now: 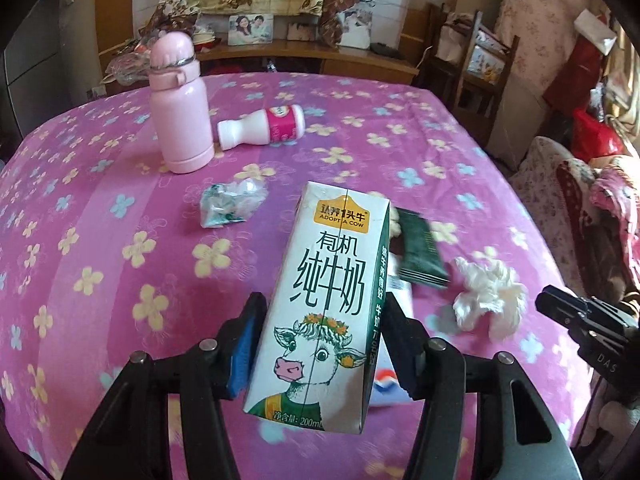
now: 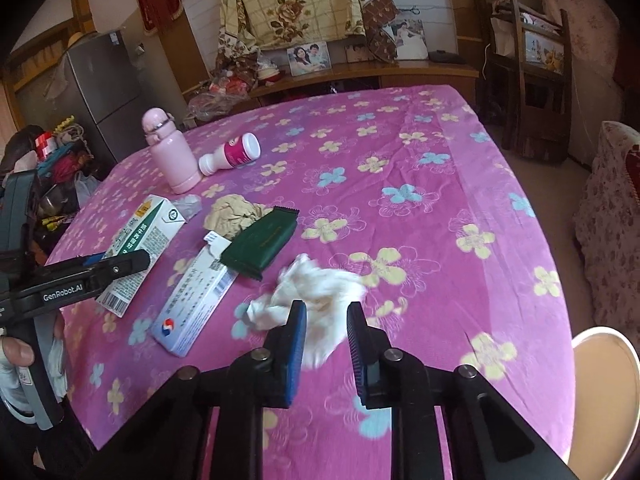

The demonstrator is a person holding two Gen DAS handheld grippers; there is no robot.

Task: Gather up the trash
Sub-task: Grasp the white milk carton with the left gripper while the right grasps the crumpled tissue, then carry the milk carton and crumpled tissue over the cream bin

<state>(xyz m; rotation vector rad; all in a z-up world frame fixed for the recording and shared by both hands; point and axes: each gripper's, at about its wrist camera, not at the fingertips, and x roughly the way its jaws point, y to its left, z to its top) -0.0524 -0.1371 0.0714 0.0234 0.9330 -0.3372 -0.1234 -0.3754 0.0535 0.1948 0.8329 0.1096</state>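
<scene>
The left gripper clamped the milk carton, hiding a box, while the right gripper pinched blurred tissue.

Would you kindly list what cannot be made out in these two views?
- Left wrist view: the milk carton in the left hand-held gripper hides most of the white box.
- Left wrist view: the green packet is motion-blurred; its print is unreadable.
- Right wrist view: the tissue is blurred between the pads of the right hand-held gripper; grip uncertain.
- Right wrist view: a pale round object is cut off by the frame edge.
</scene>
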